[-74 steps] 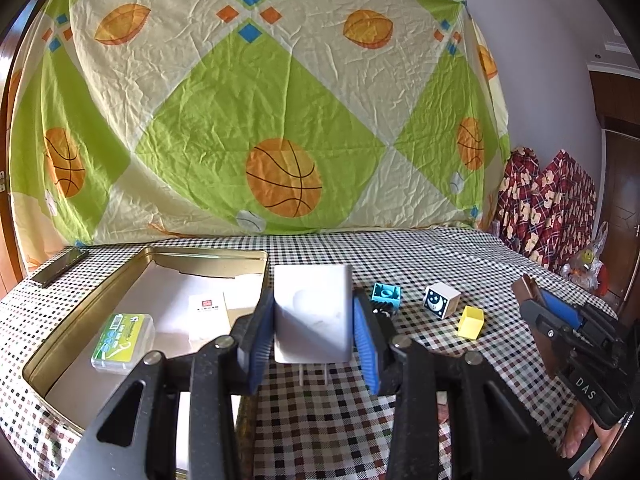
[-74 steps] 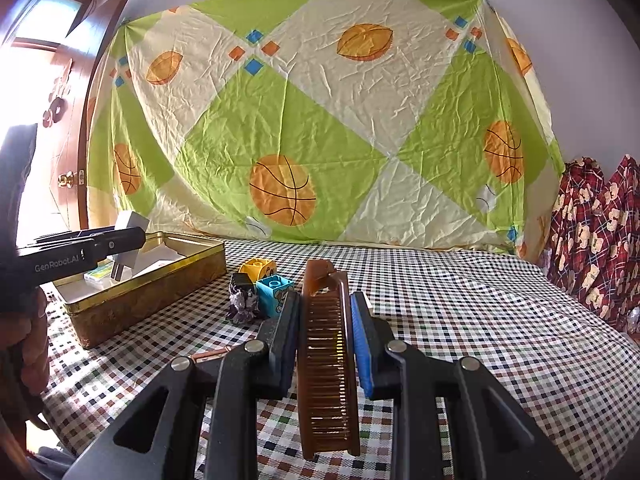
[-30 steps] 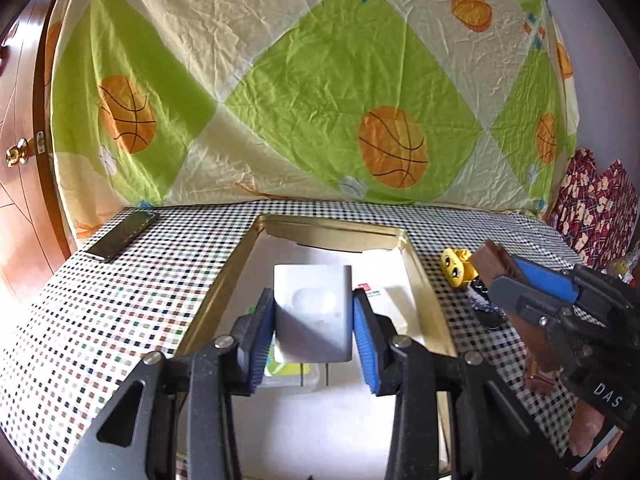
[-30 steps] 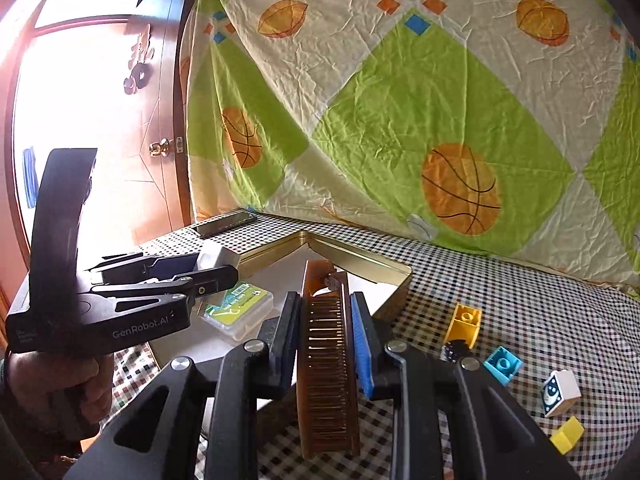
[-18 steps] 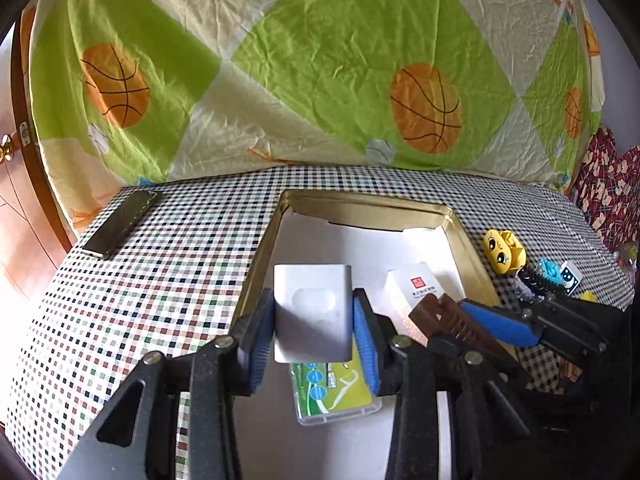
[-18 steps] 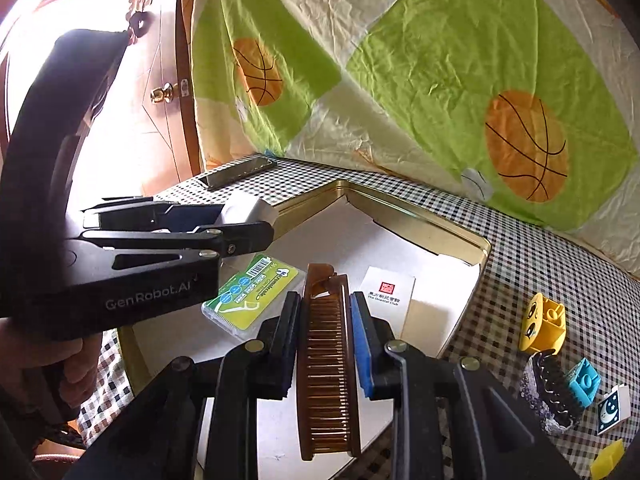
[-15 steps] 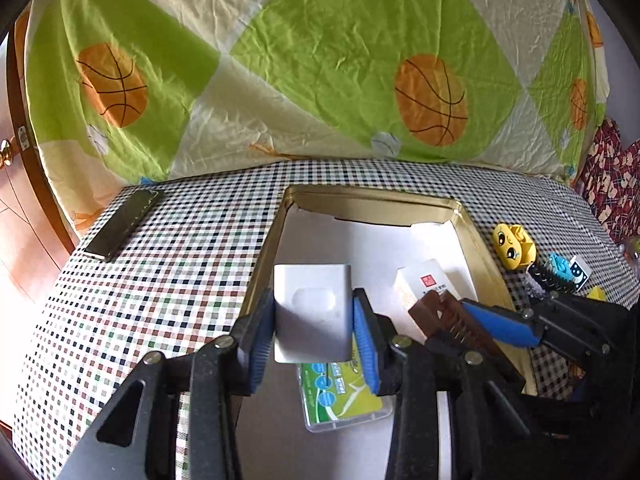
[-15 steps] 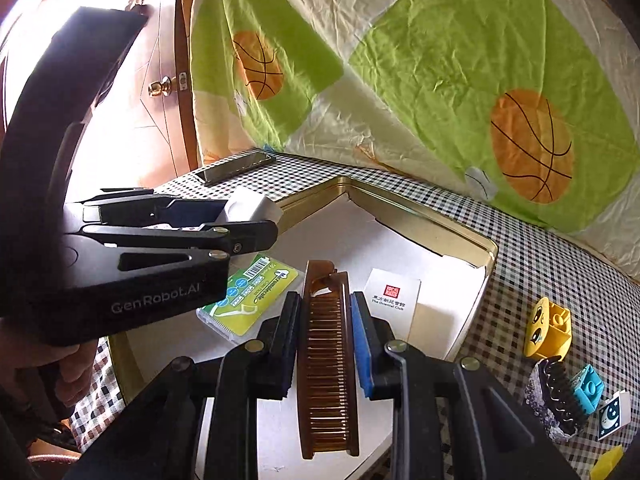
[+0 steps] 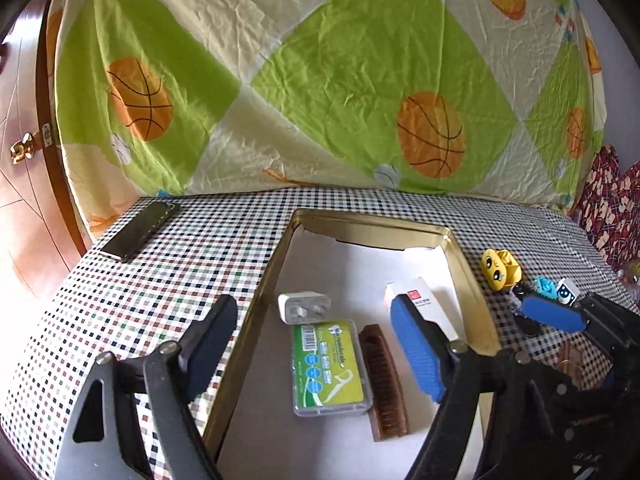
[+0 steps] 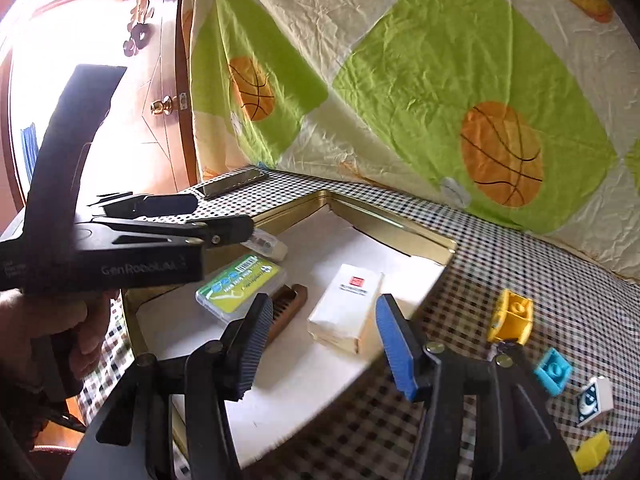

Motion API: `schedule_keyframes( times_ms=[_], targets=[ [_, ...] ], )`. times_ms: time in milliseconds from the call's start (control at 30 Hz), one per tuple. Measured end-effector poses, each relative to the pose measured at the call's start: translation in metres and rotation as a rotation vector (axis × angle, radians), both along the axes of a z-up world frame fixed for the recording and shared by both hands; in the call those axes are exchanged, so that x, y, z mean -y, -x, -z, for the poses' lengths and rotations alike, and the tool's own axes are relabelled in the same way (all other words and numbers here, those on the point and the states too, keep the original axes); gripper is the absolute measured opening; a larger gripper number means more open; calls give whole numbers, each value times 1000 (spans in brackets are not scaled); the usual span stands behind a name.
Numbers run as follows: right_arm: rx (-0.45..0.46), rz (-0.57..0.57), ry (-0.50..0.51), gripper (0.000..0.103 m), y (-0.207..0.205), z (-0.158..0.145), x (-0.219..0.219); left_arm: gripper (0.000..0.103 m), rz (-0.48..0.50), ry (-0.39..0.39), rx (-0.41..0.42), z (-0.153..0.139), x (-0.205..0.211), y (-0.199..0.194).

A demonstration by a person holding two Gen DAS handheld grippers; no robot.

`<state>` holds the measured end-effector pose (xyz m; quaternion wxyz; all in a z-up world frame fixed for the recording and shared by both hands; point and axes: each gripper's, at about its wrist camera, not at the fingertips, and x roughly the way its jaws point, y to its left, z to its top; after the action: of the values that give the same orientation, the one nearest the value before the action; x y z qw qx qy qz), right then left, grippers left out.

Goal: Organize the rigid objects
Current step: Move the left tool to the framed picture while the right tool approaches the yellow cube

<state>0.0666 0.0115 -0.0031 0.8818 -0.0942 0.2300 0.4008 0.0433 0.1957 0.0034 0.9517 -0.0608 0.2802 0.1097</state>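
We are releasing: the left gripper (image 9: 316, 344) and right gripper (image 10: 324, 344) both have jaws opening and nothing between them. The white adapter (image 9: 304, 307) and brown comb (image 9: 384, 384) lie in the tin (image 9: 372, 224), adapter at 11 o'clock of the floss box (image 9: 329, 366). We should lift clear without nudging them.

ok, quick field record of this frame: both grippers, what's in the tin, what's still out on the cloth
left gripper: jaws opening, nothing between them
right gripper: jaws opening, nothing between them
tin: gold, white liner
in tin: white charger, green floss box, brown comb, white carton
on cloth: yellow block, blue block, white block, small yellow block, phone
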Motion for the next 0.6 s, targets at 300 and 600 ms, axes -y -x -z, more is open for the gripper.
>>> schedule_keyframes(
  times_ms=[300,600],
  targets=[
    [39,294,5,71,7,21,148,90,220,24,81,0,107,19],
    [-37,464,-33,71,-7,40,216,86,395,26,-51,33,202,-15]
  ],
)
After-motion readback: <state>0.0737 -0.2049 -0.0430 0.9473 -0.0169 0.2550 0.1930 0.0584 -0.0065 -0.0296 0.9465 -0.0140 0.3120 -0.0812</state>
